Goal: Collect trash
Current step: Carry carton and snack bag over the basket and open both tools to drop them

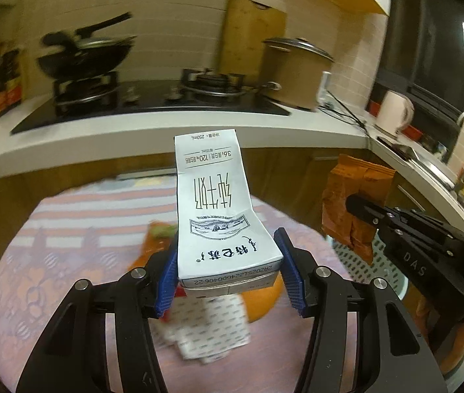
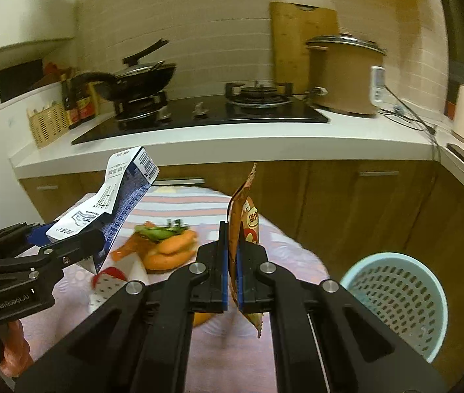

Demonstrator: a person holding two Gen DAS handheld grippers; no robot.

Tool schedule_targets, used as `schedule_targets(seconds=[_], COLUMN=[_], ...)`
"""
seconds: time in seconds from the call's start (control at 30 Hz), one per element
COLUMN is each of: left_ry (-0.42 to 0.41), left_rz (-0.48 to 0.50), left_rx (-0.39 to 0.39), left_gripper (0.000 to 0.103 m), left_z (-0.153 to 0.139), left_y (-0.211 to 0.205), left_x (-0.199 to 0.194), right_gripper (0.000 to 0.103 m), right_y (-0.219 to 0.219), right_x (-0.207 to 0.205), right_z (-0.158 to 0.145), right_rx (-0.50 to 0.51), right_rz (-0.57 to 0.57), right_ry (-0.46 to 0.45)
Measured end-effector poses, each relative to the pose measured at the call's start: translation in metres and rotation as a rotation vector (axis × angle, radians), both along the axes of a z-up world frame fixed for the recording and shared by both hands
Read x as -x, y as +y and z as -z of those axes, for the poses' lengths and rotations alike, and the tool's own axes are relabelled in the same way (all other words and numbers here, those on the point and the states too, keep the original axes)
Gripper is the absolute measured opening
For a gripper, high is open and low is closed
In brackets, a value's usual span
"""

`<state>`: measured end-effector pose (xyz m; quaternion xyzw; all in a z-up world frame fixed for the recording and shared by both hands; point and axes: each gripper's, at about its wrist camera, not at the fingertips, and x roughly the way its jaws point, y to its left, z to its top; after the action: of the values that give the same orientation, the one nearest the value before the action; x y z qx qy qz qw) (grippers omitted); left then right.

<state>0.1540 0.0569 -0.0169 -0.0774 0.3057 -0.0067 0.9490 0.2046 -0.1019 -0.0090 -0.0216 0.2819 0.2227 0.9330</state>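
Note:
My left gripper [image 1: 228, 275] is shut on a crushed white milk carton [image 1: 215, 209] and holds it above the round table; the carton also shows in the right wrist view [image 2: 110, 203]. My right gripper [image 2: 231, 262] is shut on an orange snack bag [image 2: 243, 226], held edge-on above the table; the bag also shows in the left wrist view [image 1: 353, 203]. A light blue perforated trash basket [image 2: 396, 298] stands on the floor to the right of the table.
The round table with a pink patterned cloth [image 2: 225, 344] carries orange peels and greens [image 2: 166, 245] and a red and white wrapper [image 2: 110, 281]. Behind is a kitchen counter [image 2: 219, 140] with a stove, a wok, a pot and a kettle.

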Motion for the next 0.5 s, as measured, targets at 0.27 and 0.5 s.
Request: schedule_targets(seconds=[0.27,0.5], left_ry=[0.019,0.045], left_rz=[0.108,0.195], left_rx=[-0.006,-0.014], left_gripper=[0.052,0.052], left_z=[-0.001,0.007], left_y=[-0.066,-0.122], left_x=[-0.034,-0.066], right_gripper=[0.002,0.002], right_y=[-0.065,-0.119], right_x=[-0.017,-0.032], right_z=[0.005,0.019], right_rx=[-0.035,-0.068], right_rz=[0.103,0.184], right_ry=[0.017,0.055])
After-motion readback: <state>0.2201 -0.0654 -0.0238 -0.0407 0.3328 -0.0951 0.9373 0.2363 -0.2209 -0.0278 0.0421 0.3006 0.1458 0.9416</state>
